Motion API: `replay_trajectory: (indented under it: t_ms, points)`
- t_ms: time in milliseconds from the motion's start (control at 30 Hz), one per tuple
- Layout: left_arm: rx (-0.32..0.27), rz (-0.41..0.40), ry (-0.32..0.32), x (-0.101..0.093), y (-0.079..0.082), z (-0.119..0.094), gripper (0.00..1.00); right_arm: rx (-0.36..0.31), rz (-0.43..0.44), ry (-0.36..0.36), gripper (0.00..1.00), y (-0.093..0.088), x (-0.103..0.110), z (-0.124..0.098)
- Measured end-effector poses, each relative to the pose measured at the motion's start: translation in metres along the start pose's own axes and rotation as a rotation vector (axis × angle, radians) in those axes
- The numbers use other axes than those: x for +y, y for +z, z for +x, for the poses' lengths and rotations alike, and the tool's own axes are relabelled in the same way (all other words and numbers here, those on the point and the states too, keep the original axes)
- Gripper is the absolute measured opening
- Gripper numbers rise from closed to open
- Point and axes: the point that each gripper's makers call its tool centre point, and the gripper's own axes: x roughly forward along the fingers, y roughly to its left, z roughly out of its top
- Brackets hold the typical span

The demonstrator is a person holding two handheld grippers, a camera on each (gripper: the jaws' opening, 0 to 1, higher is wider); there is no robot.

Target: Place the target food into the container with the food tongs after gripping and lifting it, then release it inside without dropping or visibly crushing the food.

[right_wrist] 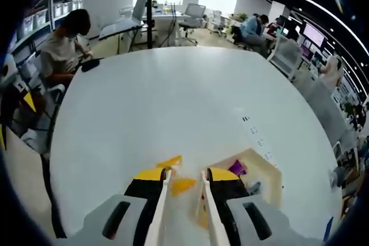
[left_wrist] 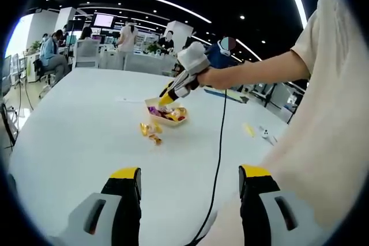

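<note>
1. Right gripper (right_wrist: 184, 178) at lower centre, narrowly parted around the tongs (right_wrist: 183, 211).
2. Yellow food (right_wrist: 183, 185) between tong tips, beside container (right_wrist: 271, 180).
3. Left gripper (left_wrist: 190, 172) wide apart, empty.
4. Risk: over-squeezing crushes food; loosening drops it on desk (right_wrist: 173, 108).

We read no text anywhere. Wall screens (left_wrist: 104, 20) beyond far edge of white table (left_wrist: 86, 131) glow, content too small. Small dark marks (right_wrist: 253, 131) on table beside container (right_wrist: 271, 180): illegible. Food wrappers (left_wrist: 151, 132) near container show colour, no readable lettering.
</note>
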Motion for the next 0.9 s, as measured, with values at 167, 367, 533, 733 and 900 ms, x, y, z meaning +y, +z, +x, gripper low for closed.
replay_trajectory:
  t_ms: [167,367,533,733,900]
  points:
    - [0.000,-0.002,0.001,0.002,-0.002,-0.001,0.69,0.008,0.012,0.017,0.28,-0.005,0.009,0.006]
    - [0.000,-0.004,0.001,0.005,-0.004,-0.002,0.69,0.018,0.018,0.033,0.28,-0.009,0.019,0.011]
    - [-0.001,-0.006,0.003,0.006,-0.005,-0.002,0.69,0.028,0.021,0.047,0.28,-0.013,0.026,0.015]
    - [0.001,-0.012,0.006,0.006,-0.008,-0.003,0.69,0.036,0.026,0.058,0.28,-0.016,0.033,0.018]
    - [0.002,-0.016,0.007,0.005,-0.009,-0.003,0.69,0.042,0.036,0.068,0.28,-0.017,0.039,0.022]
